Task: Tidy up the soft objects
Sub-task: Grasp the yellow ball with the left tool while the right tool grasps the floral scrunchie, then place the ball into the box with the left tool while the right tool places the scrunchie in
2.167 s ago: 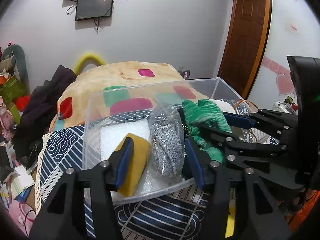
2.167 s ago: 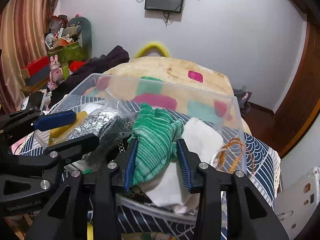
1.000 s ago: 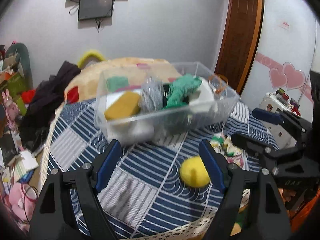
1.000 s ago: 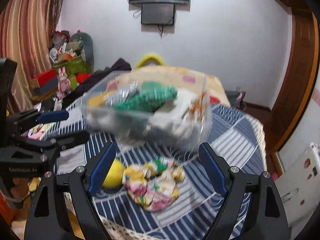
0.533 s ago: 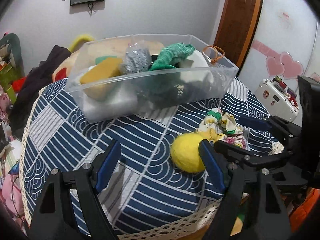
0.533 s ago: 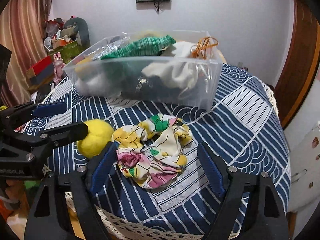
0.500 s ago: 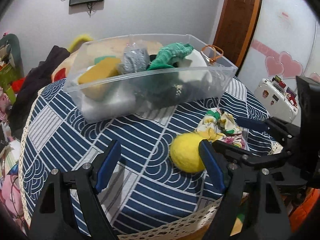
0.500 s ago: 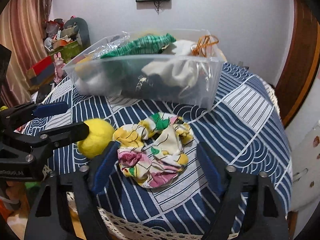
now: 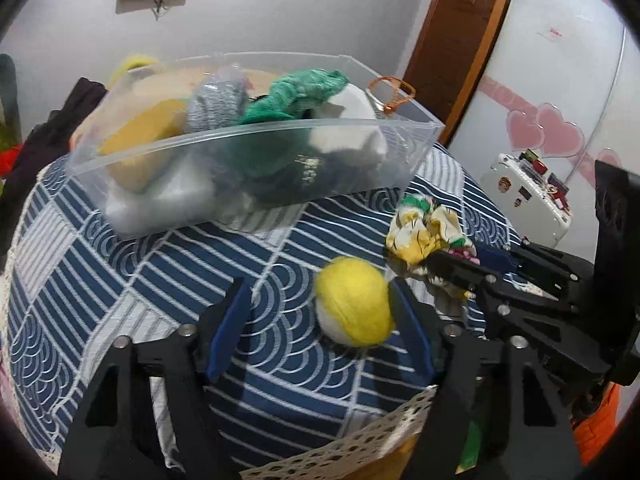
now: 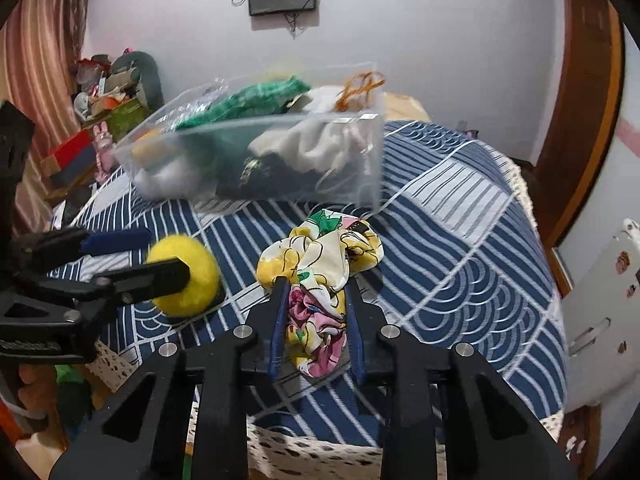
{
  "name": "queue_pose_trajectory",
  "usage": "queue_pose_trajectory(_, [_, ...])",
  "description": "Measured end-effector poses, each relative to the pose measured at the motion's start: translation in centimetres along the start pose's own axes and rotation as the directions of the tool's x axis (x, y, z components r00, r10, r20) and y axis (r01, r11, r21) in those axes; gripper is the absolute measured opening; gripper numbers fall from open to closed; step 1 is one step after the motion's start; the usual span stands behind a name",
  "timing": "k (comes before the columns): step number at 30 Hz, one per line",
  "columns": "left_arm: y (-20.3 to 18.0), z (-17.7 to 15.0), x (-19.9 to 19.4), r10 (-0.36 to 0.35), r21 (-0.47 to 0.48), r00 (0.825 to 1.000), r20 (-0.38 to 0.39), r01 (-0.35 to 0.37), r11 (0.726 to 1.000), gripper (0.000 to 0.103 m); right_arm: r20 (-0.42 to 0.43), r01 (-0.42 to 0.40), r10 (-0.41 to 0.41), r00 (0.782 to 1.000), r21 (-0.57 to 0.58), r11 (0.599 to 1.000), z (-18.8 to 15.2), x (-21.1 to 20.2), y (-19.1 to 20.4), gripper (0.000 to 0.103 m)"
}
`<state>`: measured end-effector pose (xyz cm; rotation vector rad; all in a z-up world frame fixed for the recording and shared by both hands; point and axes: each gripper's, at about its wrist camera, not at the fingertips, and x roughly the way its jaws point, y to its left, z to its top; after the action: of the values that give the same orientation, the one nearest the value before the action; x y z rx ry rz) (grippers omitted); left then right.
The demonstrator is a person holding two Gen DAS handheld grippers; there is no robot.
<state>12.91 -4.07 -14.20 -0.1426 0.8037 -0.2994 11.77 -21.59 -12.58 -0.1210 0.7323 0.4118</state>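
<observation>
**Ana:** Grippers first, nearest the front edge of the table [image 10: 460, 216]. What has changed?

**Ben:** Half a second ago the right gripper [image 10: 316, 320] stood spread wide around the floral scrunchie [image 10: 320, 272]; now its blue pads have closed in against the cloth's near end, so it is clamped on the scrunchie. The scrunchie still lies on the blue striped tablecloth [image 9: 120, 264], not lifted.

**Ana:** And the left gripper [image 9: 320, 320]?

**Ben:** Still spread. It has come forward, though: the yellow felt ball [image 9: 354, 300] now sits between its pads, close against the right-hand one, with a clear gap to the left-hand one. Whether that pad touches the ball, I cannot tell.

**Ana:** Where do those two sit?

**Ben:** Near the front edge, ball to the left of the scrunchie, just beside it.

**Ana:** Further back?

**Ben:** The clear plastic bin [image 10: 256, 152], mid-table, already holding a green knit piece [image 9: 296, 96], a yellow sponge [image 9: 140, 132] and white fabric [image 10: 312, 148].

**Ana:** So for the task?

**Ben:** I judge these the last two loose items; one is gripped, the other lined up, then both go back to the bin.
</observation>
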Motion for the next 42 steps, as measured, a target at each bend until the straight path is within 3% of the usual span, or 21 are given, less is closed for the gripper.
queue_pose_trajectory(3, [-0.8,0.1,0.6,-0.026,0.016,1.0,-0.015,0.026,1.0,0.055,0.021,0.013,-0.013,1.0,0.003,1.0,0.4,-0.6,0.2,0.024])
queue_pose_trajectory(6, [-1.9,0.0,1.2,-0.056,0.039,0.998,-0.037,0.058,0.998,0.037,0.037,0.011,-0.011,0.999,0.004,1.0,0.7,-1.0,0.4,0.024])
queue_pose_trajectory(11, [-2.6,-0.2,1.1,-0.041,0.063,0.999,-0.029,0.043,0.997,0.036,0.053,0.005,-0.004,0.999,-0.007,1.0,1.1,-1.4,0.8,0.024])
queue_pose_trajectory(21, [-0.1,1.0,-2.0,0.044,0.018,0.997,0.068,-0.045,0.999,0.036,0.111,-0.002,0.005,0.994,-0.033,0.999,3.2,-2.6,2.0,0.024])
queue_pose_trajectory(27, [1.2,2.6,-4.5,0.102,0.013,0.983,0.153,-0.105,0.994,0.036,0.187,0.003,0.006,0.982,-0.051,0.999,5.5,-3.5,2.5,0.024])
queue_pose_trajectory(37, [3.0,7.3,-6.4,0.153,-0.023,0.944,0.291,-0.154,0.988,0.036,0.286,0.005,0.012,0.958,-0.058,0.998,9.4,-2.9,2.7,0.024])
queue_pose_trajectory(42, [3.6,9.7,-3.9,0.123,-0.03,0.953,0.276,-0.119,0.992,0.036,0.245,-0.006,0.021,0.969,-0.06,0.998,10.3,0.3,3.3,0.024])
